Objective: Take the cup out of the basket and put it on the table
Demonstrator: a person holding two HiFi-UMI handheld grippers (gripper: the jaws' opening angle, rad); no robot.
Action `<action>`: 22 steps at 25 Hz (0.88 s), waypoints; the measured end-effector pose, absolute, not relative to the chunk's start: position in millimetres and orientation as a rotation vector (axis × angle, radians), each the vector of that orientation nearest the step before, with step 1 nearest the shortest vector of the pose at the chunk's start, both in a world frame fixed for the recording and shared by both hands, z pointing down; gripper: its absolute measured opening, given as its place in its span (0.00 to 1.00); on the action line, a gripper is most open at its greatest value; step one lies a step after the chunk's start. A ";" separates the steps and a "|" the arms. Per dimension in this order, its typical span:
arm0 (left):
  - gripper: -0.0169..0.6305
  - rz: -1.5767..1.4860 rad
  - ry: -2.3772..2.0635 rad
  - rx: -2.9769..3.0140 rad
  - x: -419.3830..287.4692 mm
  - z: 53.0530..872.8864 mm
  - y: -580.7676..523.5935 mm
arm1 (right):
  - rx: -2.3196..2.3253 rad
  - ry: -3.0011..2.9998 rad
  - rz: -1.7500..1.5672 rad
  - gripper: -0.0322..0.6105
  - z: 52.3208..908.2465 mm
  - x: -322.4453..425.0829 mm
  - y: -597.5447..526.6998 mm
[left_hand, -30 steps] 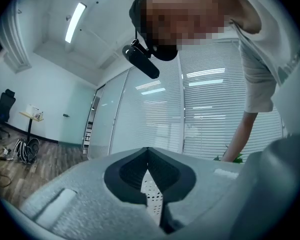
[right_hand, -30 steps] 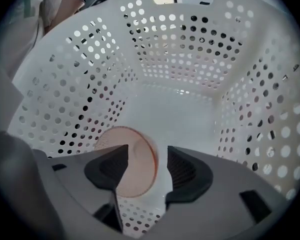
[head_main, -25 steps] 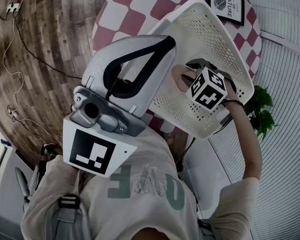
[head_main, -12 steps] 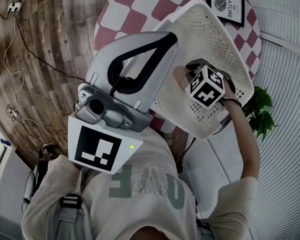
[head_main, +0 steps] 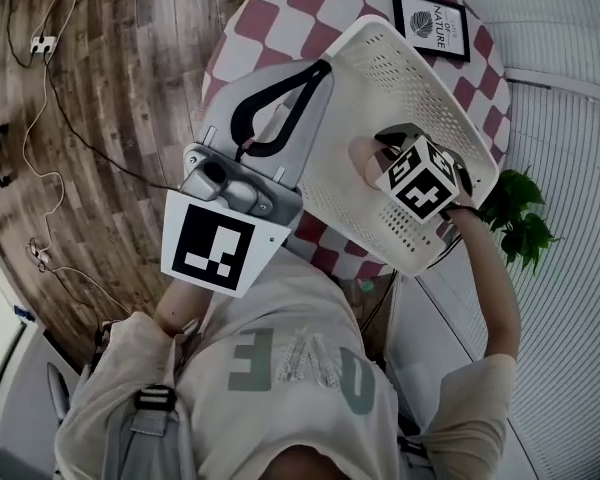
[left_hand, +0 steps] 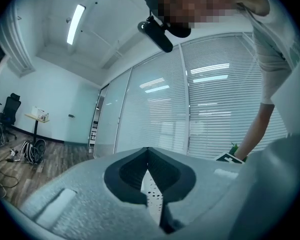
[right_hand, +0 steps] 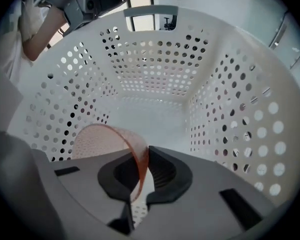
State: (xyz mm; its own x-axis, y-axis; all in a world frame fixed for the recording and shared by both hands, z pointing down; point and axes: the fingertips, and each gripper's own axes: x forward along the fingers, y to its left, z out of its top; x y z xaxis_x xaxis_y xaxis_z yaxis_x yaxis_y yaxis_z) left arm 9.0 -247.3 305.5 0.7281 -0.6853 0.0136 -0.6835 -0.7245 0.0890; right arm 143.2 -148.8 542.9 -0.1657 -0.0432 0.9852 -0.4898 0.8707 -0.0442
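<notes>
In the basket (head_main: 420,98), right tongs (right_hand: 141,159) tight on cup (right_hand: 97,139); left tongs (left_hand: 148,159) tight on basket rim.

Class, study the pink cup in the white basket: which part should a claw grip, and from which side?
The thin wall at the rim, one jaw inside, one outside, entering through the basket's open top. The cup's mouth faces that opening, so the rim edge is exposed. The right claw is shut on it just so.
</notes>
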 end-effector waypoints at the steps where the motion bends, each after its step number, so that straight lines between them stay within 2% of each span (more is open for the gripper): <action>1: 0.03 -0.033 -1.129 2.829 7.6 306.5 -244.6 | 0.429 -1.704 0.411 0.08 538.1 144.0 -148.4; 12: 0.03 -0.088 -1.055 2.881 37.4 272.6 -205.1 | 0.723 -1.839 0.340 0.08 434.4 147.8 -154.2; 22: 0.03 -0.159 -0.999 3.074 68.4 198.3 -164.2 | 1.410 -2.040 0.290 0.08 300.9 180.1 -128.0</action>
State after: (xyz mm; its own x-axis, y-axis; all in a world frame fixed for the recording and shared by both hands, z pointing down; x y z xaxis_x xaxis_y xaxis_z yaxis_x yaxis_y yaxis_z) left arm 68.4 -164.2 198.3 0.8049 -0.5806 -0.1225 -0.5900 -0.8052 -0.0595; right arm 180.1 -128.0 300.9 -0.2252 -0.7605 0.6090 -0.9000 0.4019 0.1690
